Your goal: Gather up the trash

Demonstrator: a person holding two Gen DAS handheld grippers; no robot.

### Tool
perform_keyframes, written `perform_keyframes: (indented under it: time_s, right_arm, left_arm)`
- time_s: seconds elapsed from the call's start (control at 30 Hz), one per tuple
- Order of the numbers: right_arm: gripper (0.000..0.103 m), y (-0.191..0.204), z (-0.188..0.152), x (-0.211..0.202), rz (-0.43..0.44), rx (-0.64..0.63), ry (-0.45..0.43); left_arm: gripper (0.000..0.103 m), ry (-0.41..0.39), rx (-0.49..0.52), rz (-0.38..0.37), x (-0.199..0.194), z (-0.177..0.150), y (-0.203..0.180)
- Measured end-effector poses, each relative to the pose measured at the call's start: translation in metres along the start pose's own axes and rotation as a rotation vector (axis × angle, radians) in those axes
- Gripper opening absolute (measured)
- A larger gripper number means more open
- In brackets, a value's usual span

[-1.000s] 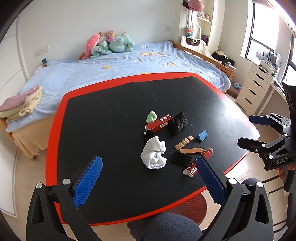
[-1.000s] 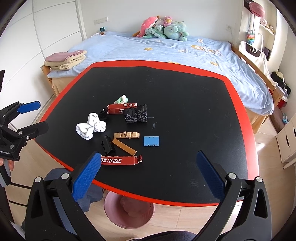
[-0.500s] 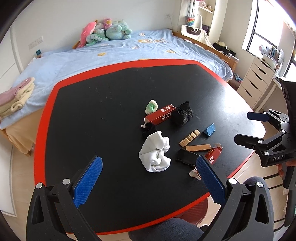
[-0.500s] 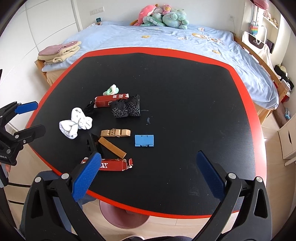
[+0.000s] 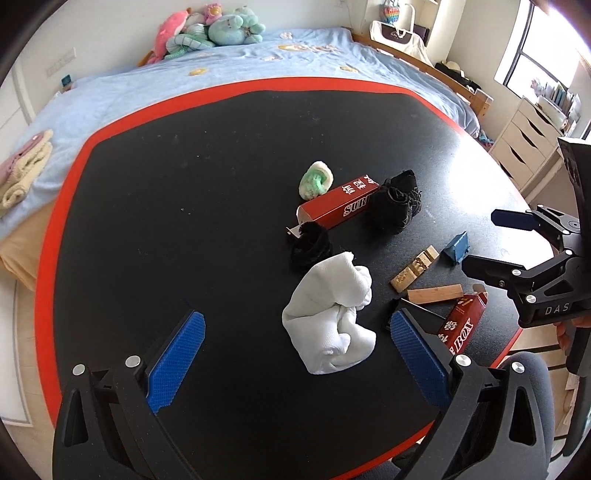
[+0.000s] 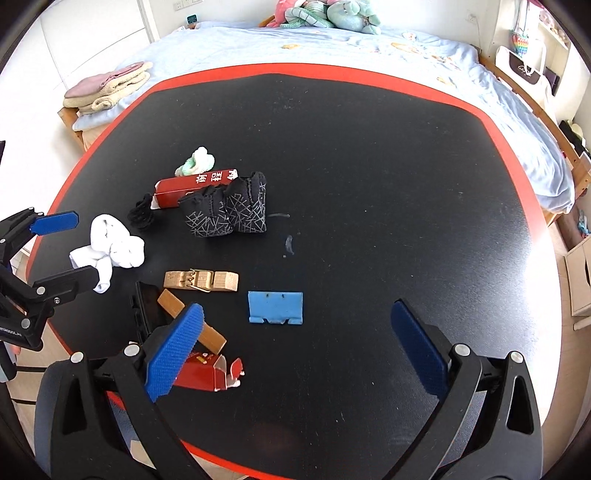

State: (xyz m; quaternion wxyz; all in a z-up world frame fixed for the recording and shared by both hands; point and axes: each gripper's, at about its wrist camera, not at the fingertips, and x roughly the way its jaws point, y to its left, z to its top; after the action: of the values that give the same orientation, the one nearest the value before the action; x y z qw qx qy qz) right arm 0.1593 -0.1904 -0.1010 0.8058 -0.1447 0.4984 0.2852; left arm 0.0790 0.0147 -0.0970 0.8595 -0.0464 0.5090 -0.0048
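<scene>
On the black table with a red rim [image 5: 66, 192] lie a crumpled white cloth [image 5: 330, 314], a red carton [image 5: 340, 205], a second torn red carton [image 6: 208, 373] at the near edge, a green-white wad [image 5: 316, 179], black patterned socks [image 6: 231, 210], a small black bundle [image 5: 310, 245], two wooden pieces [image 6: 201, 280] and a blue holder [image 6: 275, 308]. My left gripper [image 5: 293, 352] is open, just short of the white cloth. My right gripper [image 6: 295, 345] is open, above the table near the torn carton and the blue holder.
A bed with a blue cover [image 5: 221, 77] and plush toys [image 5: 214, 31] stands behind the table. Folded towels [image 6: 107, 86] lie on its left end. White drawers [image 5: 528, 144] stand at the right. A black flat item [image 6: 147, 310] lies under a wooden strip.
Both grippers have moved forward and lower over the table. The objects look larger and nearer. The pink bin under the table edge has left the right wrist view. Nothing was grasped.
</scene>
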Motion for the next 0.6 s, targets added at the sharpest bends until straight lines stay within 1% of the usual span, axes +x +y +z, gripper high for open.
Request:
perform_keyframes:
  time_s: [0.03, 0.07, 0.13, 0.17, 0.27, 0.3, 0.33, 0.37, 0.4, 0.43, 0.5, 0.6]
  right_arm:
    - [0.089, 0.001, 0.0, 0.003, 0.001, -0.004, 0.005]
    - [0.084, 0.001, 0.001, 0.006, -0.001, -0.008, 0.01]
    - [0.079, 0.003, 0.001, 0.012, 0.002, -0.014, 0.022]
    - [0.074, 0.004, 0.001, 0.014, 0.002, -0.016, 0.026]
    - [0.067, 0.005, 0.001, 0.016, -0.014, -0.032, 0.017]
    - [0.06, 0.005, 0.001, 0.016, -0.015, -0.032, 0.015]
    - [0.055, 0.004, 0.002, 0.015, -0.021, -0.035, 0.011]
    - [0.045, 0.004, 0.002, 0.014, -0.025, -0.042, 0.009]
    - [0.035, 0.004, 0.002, 0.014, -0.022, -0.045, 0.007]
    - [0.031, 0.004, 0.003, 0.014, -0.021, -0.05, 0.005]
    - [0.031, 0.004, 0.003, 0.012, -0.03, -0.052, 0.002]
    - [0.031, 0.004, 0.002, 0.008, -0.024, -0.047, -0.011]
  left_arm:
    - [0.086, 0.006, -0.002, -0.002, 0.003, -0.001, 0.0]
    - [0.083, 0.013, -0.004, -0.001, 0.005, -0.001, 0.001]
    - [0.076, 0.021, -0.007, -0.005, 0.008, -0.002, 0.002]
    - [0.074, 0.023, -0.007, -0.007, 0.009, -0.002, 0.003]
    - [0.057, 0.03, -0.001, -0.007, 0.012, -0.003, 0.003]
    - [0.048, 0.032, 0.001, -0.007, 0.012, -0.004, 0.003]
    - [0.042, 0.029, 0.005, 0.001, 0.011, -0.004, 0.003]
    - [0.04, 0.028, 0.003, -0.002, 0.01, -0.005, 0.003]
    - [0.035, 0.028, 0.002, -0.006, 0.009, -0.005, 0.003]
    - [0.03, 0.023, 0.005, -0.004, 0.008, -0.006, 0.003]
    - [0.027, 0.014, 0.002, -0.005, 0.005, -0.006, 0.004]
    - [0.024, 0.002, 0.003, -0.007, 0.0, -0.007, 0.005]
